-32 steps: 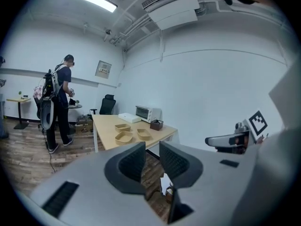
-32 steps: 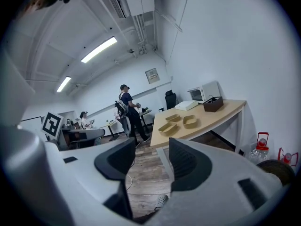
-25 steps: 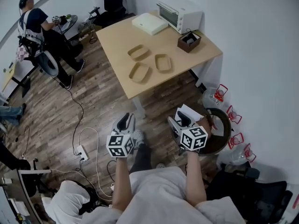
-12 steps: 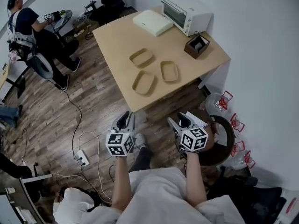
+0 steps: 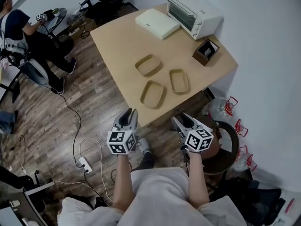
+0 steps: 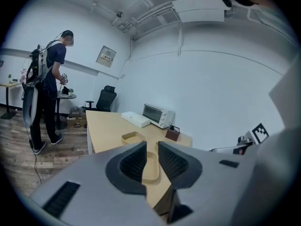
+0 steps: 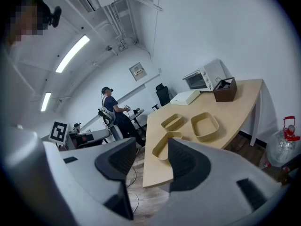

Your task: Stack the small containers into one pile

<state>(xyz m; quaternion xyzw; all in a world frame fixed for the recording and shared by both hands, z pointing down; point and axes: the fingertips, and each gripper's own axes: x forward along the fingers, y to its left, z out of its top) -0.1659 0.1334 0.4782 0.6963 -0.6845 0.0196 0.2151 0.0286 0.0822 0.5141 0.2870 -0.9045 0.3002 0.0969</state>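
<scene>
Three shallow tan containers lie apart on the wooden table (image 5: 117,36): one at the back (image 5: 148,65), one near the front edge (image 5: 153,93), one to the right (image 5: 179,81). Both grippers hover short of the table's near edge, over the floor. My left gripper (image 5: 128,118) is open with a narrow empty gap; in the left gripper view (image 6: 152,159) the front container (image 6: 151,169) shows far beyond the jaws. My right gripper (image 5: 183,122) has wide jaws that are closing with nothing between them (image 7: 153,159); the containers (image 7: 205,125) lie ahead of it.
A white toaster oven (image 5: 195,14), a flat white box (image 5: 157,23) and a small brown box (image 5: 206,52) stand at the table's far side. Water jugs (image 5: 223,108) sit by the right wall. Cables and a power strip (image 5: 84,164) lie on the floor; a person (image 5: 19,27) stands far left.
The table has come nearer and lower in the head view. Both grippers have moved forward toward its near edge, still empty.
</scene>
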